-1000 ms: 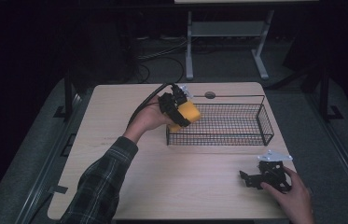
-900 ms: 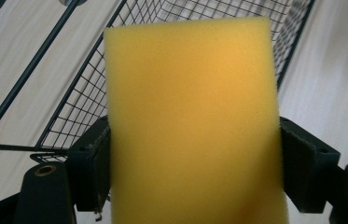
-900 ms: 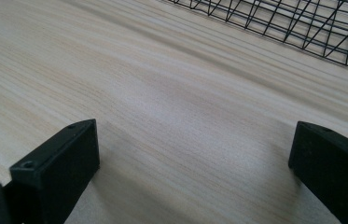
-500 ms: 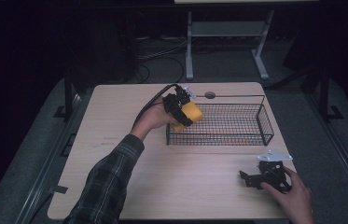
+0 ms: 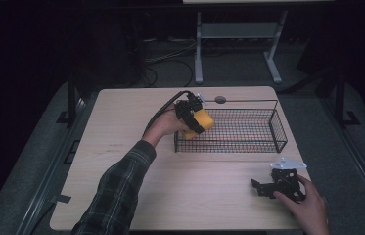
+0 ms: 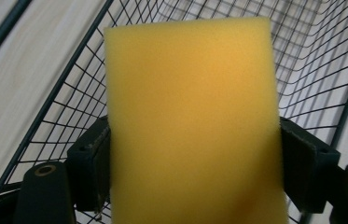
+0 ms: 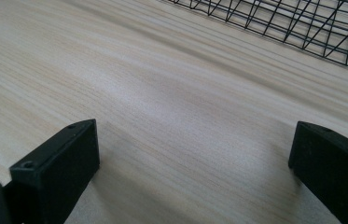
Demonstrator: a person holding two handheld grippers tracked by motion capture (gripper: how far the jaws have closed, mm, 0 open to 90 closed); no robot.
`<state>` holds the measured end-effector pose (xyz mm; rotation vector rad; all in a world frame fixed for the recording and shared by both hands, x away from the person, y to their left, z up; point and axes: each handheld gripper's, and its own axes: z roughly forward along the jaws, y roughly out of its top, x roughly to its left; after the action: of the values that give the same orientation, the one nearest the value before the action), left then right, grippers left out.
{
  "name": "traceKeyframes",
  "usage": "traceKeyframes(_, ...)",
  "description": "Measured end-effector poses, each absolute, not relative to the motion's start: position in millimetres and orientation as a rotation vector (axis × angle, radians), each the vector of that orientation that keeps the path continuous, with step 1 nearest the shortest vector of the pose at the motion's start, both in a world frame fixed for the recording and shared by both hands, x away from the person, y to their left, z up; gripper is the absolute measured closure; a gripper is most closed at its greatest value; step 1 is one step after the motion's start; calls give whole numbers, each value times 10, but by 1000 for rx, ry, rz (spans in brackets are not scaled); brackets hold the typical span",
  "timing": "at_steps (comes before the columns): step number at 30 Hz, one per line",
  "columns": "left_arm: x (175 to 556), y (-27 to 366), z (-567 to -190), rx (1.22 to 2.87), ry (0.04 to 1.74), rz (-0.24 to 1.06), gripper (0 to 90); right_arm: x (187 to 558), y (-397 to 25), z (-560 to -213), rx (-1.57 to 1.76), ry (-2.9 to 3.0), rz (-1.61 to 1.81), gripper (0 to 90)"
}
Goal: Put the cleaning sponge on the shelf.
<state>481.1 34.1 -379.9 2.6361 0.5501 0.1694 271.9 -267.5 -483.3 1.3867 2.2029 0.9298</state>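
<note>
High view, left claw [image 5: 195, 119] gripping sponge [image 5: 203, 120] over basket [image 5: 278, 128]

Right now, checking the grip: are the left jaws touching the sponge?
Touching. The left gripper view shows both jaws pressed against the sides of the sponge, above the basket.

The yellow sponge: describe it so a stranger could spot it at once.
On the light wooden table, find the black wire basket toward the far side. At its left end the left gripper clamps the sponge above the rim. It is the one bright yellow block among black items.
</note>
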Motion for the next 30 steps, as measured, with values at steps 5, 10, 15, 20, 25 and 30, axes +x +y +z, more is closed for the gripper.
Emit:
traceKeyframes(5,4836,329,-3861,2652,556,155,229,2720,-2675,-4835,1385,2202,933,12)
traceKeyframes(10,4858,331,-3903,2663,562,151,229,2720,-2675,-4835,1387,2204,930,12)
traceKeyframes(15,4862,320,-3941,2661,566,145,228,2720,-2674,-4835,1388,2204,933,12)
traceKeyframes(20,4861,309,-3968,2666,565,126,227,2719,-2675,-4834,1388,2204,929,12)
traceKeyframes(25,4862,312,-3979,2665,571,117,226,2719,-2675,-4834,1388,2203,929,12)
traceKeyframes(30,4866,316,-3977,2669,571,104,219,2719,-2674,-4834,1388,2203,929,12)
